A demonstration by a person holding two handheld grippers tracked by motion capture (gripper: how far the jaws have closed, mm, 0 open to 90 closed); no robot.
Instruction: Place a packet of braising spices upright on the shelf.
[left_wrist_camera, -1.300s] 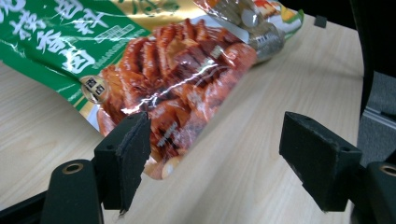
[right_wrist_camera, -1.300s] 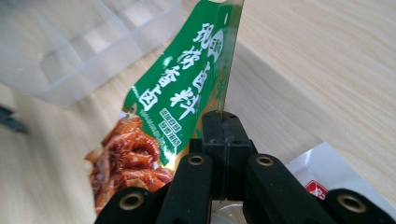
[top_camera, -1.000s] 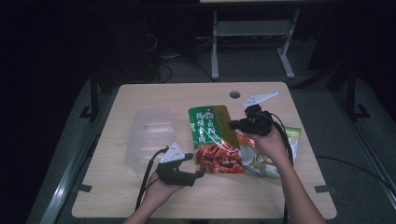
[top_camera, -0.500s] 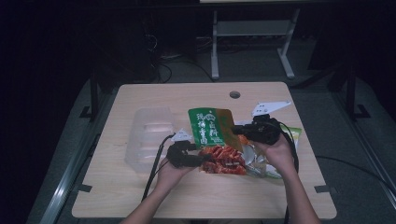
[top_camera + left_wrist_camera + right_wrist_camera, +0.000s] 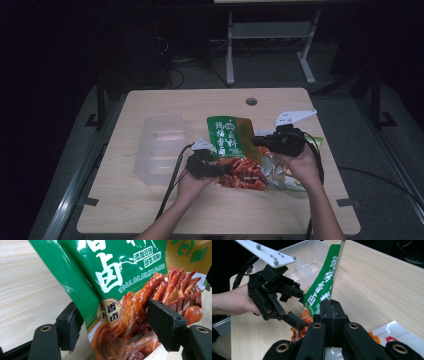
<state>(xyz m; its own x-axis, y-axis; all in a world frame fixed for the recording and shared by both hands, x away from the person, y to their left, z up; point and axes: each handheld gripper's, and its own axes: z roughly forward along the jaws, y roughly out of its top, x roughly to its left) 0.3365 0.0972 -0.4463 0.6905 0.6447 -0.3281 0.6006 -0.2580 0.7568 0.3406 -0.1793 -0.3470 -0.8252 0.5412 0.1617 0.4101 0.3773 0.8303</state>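
A green snack bag (image 5: 230,137) with red braised meat printed on its lower half stands tilted over the table's middle. My right gripper (image 5: 255,141) is shut on the bag's side edge, and the right gripper view shows that edge (image 5: 322,287) pinched between its jaws (image 5: 331,307). My left gripper (image 5: 225,169) sits at the bag's lower corner. Its jaws (image 5: 115,322) have just been opening a little; the bag (image 5: 112,277) is between them and the pads do not press on it. The left gripper (image 5: 299,310) also faces me in the right gripper view.
A clear plastic container (image 5: 160,147) lies left of the bag. Other snack packets (image 5: 285,177) lie under the right hand, and a white one (image 5: 392,335) is at the near right. The table has a cable hole (image 5: 251,101) at the back.
The left hand moved right and forward, bringing its jaws around the bag's lower corner. The right hand shifted slightly while still holding the bag.
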